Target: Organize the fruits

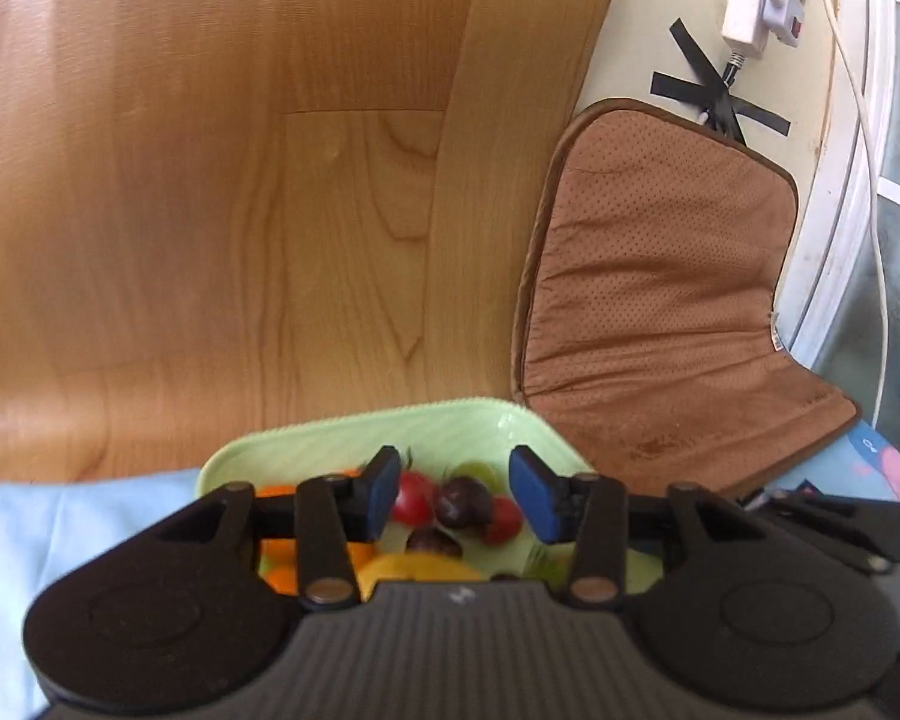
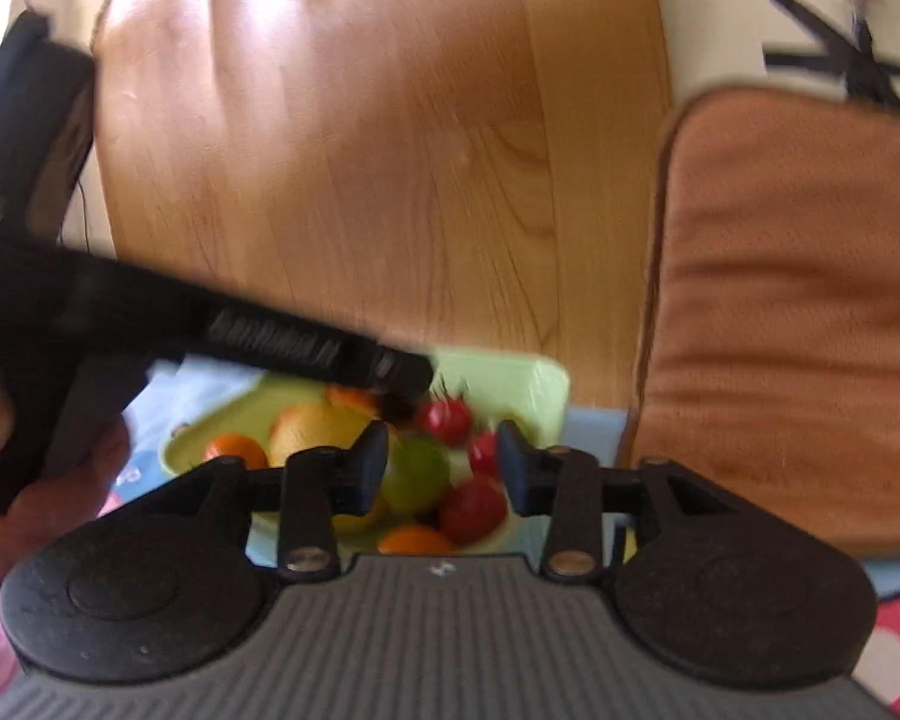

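A light green tray [image 1: 330, 429] lies on a pale blue cloth and holds mixed fruit. In the left wrist view I see red cherry tomatoes [image 1: 414, 498], a dark plum [image 1: 465, 501], oranges [image 1: 279, 549] and a yellow fruit [image 1: 414, 567]. My left gripper [image 1: 456, 498] hovers over the tray, open, with nothing between its blue pads. In the right wrist view the tray [image 2: 510, 375] shows a green fruit [image 2: 417, 474], red tomatoes [image 2: 471, 510], an orange [image 2: 234, 450] and a yellow fruit [image 2: 312, 426]. My right gripper [image 2: 441, 468] is open above them and holds nothing. The left tool's black body [image 2: 270, 336] crosses over the tray's far side.
A wooden floor [image 1: 210, 210] stretches beyond the tray. A brown cushion [image 1: 660, 312] lies to the right, touching the tray's corner. Behind it are a black tape cross [image 1: 720, 96], a white power strip [image 1: 750, 6] with its cable, and a window frame. A person's hand [image 2: 42, 492] grips the left tool.
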